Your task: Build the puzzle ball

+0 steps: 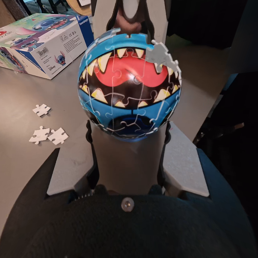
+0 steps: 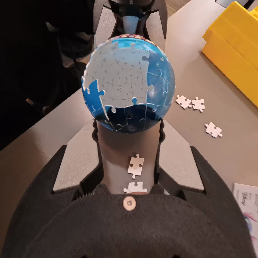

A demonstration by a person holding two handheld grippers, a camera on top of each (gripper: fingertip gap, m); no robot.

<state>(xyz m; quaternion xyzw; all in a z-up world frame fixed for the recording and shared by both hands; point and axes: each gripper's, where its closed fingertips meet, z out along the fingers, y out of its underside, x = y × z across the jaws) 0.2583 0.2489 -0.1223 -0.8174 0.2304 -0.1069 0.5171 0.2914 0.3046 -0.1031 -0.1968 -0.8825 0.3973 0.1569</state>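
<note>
Two grippers meet around the puzzle ball, one from each side, and hold it up above the grey table. The left gripper has its jaws spread fairly wide, their tips against the lower sides of the ball. The right gripper does the same from the opposite side, jaws equally wide and closed on the ball.

Seen from the left wrist view, the ball shows a printed open mouth with teeth and a red tongue, with a few grey, unprinted pieces sticking out loosely at its upper right. From the right wrist view, a large gap in the blue shell exposes the pale inside of the far wall.

Five loose white pieces lie face down on the table: a touching pair, a single one nearby, and two more between the right gripper's jaws. The puzzle box sits at the far left in the left wrist view; a yellow bin stands on the right in the right wrist view.
</note>
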